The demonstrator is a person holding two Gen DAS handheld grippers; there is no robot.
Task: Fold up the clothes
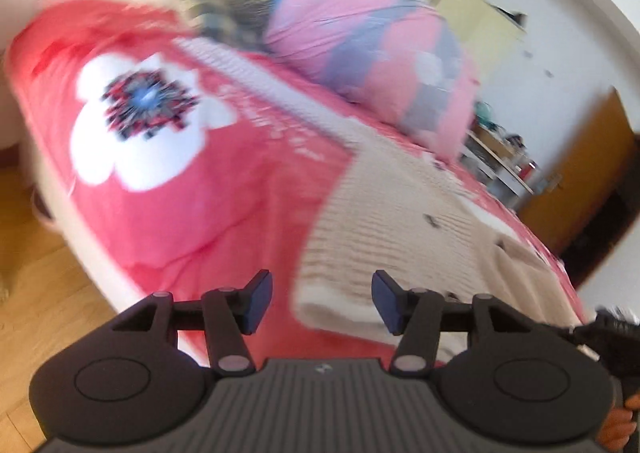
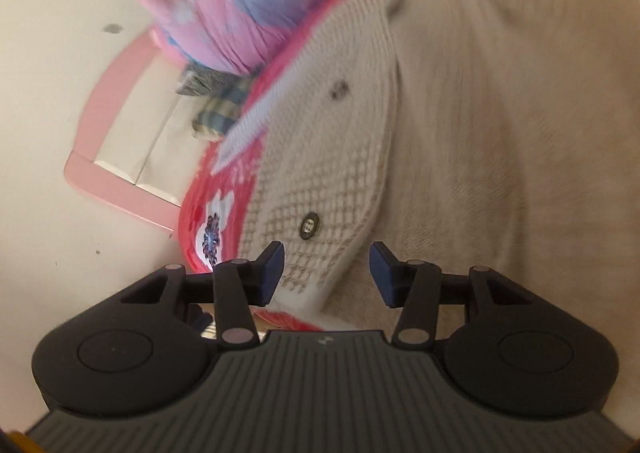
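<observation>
A: Where is free room for my left gripper (image 1: 322,303)?

B: The open red bedspread (image 1: 208,213), left of the cream cardigan (image 1: 400,221).

A: Obstructions?

B: The pink quilt heap (image 1: 372,45) at the bed's far side; behind it, a plaid bundle (image 1: 224,13).

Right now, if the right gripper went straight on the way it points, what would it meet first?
Most likely the cream cardigan on the bed: the open right gripper points at its buttoned edge, with nothing between the jaws. The picture is blurred, so how far off it is stays unclear.
</observation>
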